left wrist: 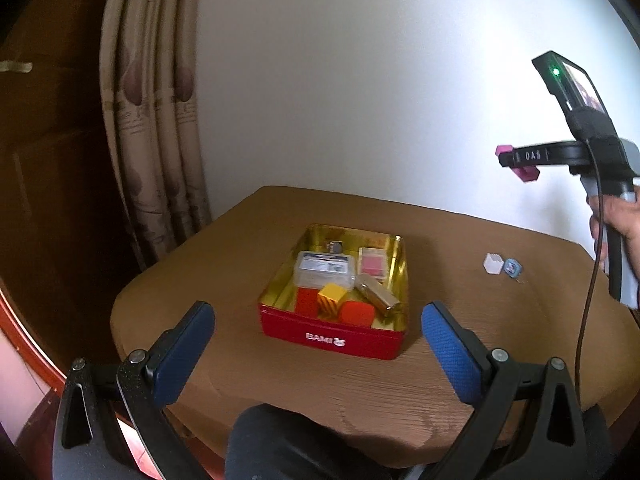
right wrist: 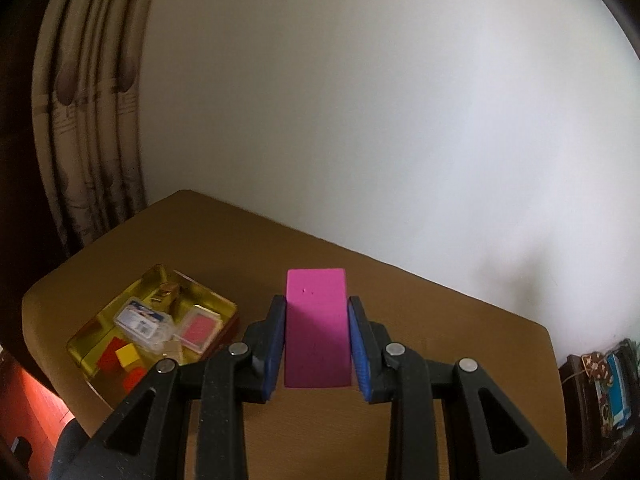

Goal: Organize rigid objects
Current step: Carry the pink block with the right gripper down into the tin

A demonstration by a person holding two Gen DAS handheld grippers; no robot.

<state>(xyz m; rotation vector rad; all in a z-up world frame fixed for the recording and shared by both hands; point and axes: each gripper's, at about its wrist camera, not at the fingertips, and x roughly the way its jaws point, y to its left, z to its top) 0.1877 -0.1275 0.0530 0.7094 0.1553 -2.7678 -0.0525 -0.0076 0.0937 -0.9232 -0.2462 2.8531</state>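
Through the left wrist view, I am looking down at a brown tabletop (left wrist: 460, 248) with a red tin (left wrist: 334, 336) sitting open near its middle. The tin is holding a clear plastic case (left wrist: 324, 270), a pink card case (left wrist: 372, 266), a yellow block (left wrist: 332, 294), 2 red blocks (left wrist: 356, 312) and a gold-coloured bar (left wrist: 378, 296). My left gripper (left wrist: 318, 350) is hanging in front of the tin with its fingers (left wrist: 450, 354) spread wide and nothing between them. To the right, a small white piece (left wrist: 493, 265) and a small blue piece (left wrist: 512, 268) are lying just beside each other on the tabletop, well apart from the tin. Higher up on the right, a hand (left wrist: 618, 228) is holding my right gripper (left wrist: 516, 162) above the tabletop, and it is carrying a magenta block (left wrist: 527, 174).

Through the right wrist view, the right gripper (right wrist: 316, 344) is clamping the magenta block (right wrist: 316, 332) by its 2 long sides, the blue fingers (right wrist: 276, 344) pressing on it, with the block sticking out forward past the tips. The open tin (right wrist: 224, 304) is sitting lower left on the tabletop (right wrist: 460, 340), clear of the block.
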